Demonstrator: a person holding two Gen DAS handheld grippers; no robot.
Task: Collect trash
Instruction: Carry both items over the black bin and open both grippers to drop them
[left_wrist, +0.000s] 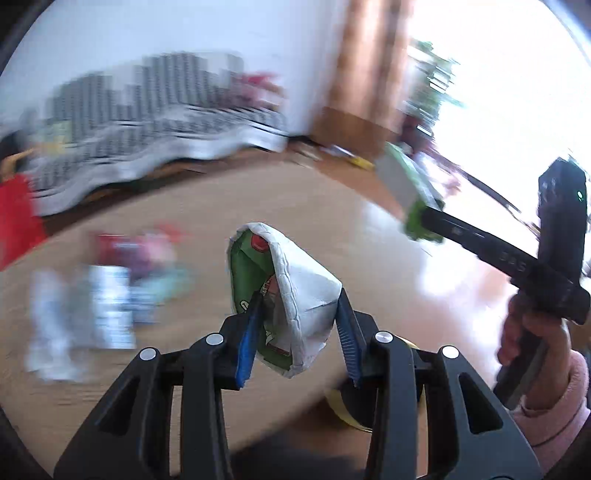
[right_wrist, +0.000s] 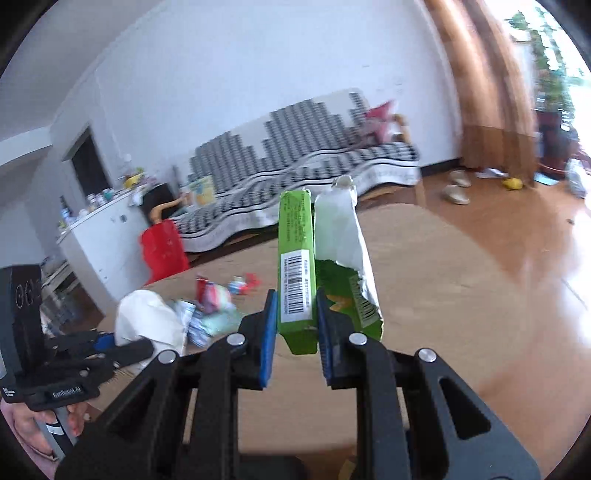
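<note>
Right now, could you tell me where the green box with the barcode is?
The green box is clamped in the right gripper, raised above the round table, upright in the right wrist view.

Open bench (right_wrist: 424, 280) is seen ahead and to the right of the right tool (right_wrist: 295, 332), with nothing standing on it. To the left, passage is blocked by a heap of wrappers (right_wrist: 210, 306) and by the left tool (right_wrist: 107, 341), which carries a crumpled carton (left_wrist: 295, 295). Bare bench lies between the heap and the carton.
</note>
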